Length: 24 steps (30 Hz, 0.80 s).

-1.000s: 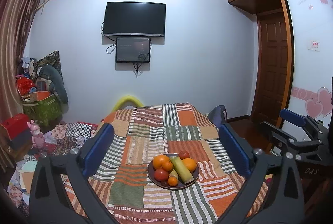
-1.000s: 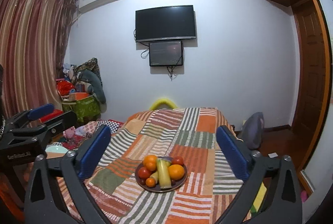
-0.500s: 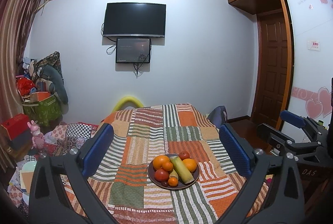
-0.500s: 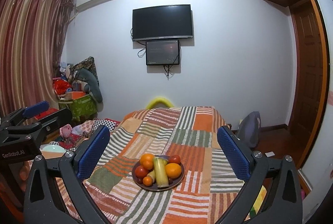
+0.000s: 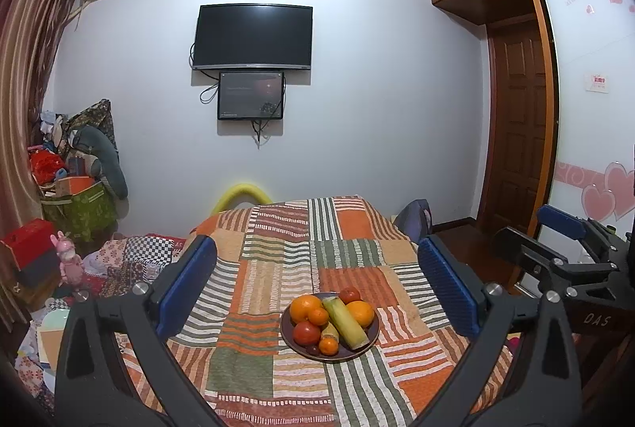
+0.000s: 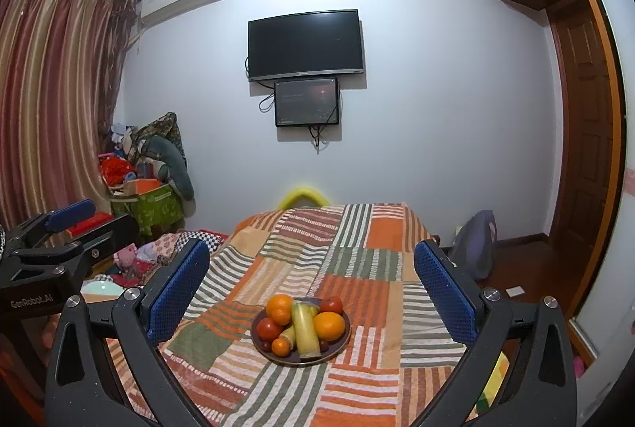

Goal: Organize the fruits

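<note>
A dark plate (image 5: 367, 344) of fruit sits on a table under a striped patchwork cloth (image 5: 278, 260). It holds oranges (image 5: 304, 307), red tomatoes (image 5: 306, 332), small tangerines and a yellow-green stalk piece (image 5: 344, 322). It also shows in the right wrist view (image 6: 337, 347). My left gripper (image 5: 317, 288) is open and empty, held above and short of the plate. My right gripper (image 6: 311, 286) is open and empty, likewise short of the plate. Each gripper shows at the other view's edge.
A TV (image 5: 253, 37) and small screen hang on the far wall. Piled bags and boxes (image 5: 75, 185) stand at the left by the curtain. A wooden door (image 5: 520, 133) and wardrobe are at the right. A bag (image 6: 476, 248) lies on the floor.
The right gripper has drifted a little to the right and slightly closer to the plate. The left gripper has hardly moved.
</note>
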Each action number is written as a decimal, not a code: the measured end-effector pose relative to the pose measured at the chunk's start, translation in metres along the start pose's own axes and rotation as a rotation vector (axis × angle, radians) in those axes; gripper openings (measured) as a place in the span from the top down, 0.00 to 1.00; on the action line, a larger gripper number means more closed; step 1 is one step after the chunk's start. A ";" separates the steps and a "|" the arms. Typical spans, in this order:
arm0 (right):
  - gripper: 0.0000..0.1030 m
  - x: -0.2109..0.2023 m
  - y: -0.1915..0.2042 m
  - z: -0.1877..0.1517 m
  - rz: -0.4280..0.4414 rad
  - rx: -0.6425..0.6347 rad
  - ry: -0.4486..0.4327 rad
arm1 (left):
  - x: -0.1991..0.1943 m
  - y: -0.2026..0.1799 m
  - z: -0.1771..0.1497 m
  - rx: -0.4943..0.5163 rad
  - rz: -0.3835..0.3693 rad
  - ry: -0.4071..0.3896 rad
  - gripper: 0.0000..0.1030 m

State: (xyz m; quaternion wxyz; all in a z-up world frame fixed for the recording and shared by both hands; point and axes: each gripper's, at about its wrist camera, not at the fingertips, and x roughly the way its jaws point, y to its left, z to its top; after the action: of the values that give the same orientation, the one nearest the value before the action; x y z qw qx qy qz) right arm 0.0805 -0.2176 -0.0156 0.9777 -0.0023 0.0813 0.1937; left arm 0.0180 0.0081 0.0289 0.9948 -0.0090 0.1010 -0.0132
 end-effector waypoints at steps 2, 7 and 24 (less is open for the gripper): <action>0.00 -0.001 0.000 0.001 0.002 0.001 -0.001 | 0.000 -0.001 0.001 0.000 -0.001 0.000 0.00; 0.00 -0.002 -0.001 0.001 -0.002 -0.001 -0.001 | 0.000 -0.002 0.000 0.003 0.000 -0.002 0.00; 0.00 -0.004 0.001 0.002 -0.002 -0.001 -0.009 | 0.001 0.000 0.000 -0.007 -0.022 0.007 0.00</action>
State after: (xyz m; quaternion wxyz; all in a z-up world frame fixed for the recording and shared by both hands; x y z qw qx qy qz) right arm 0.0767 -0.2187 -0.0126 0.9782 -0.0018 0.0769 0.1928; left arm 0.0192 0.0084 0.0289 0.9941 -0.0135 0.1046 -0.0240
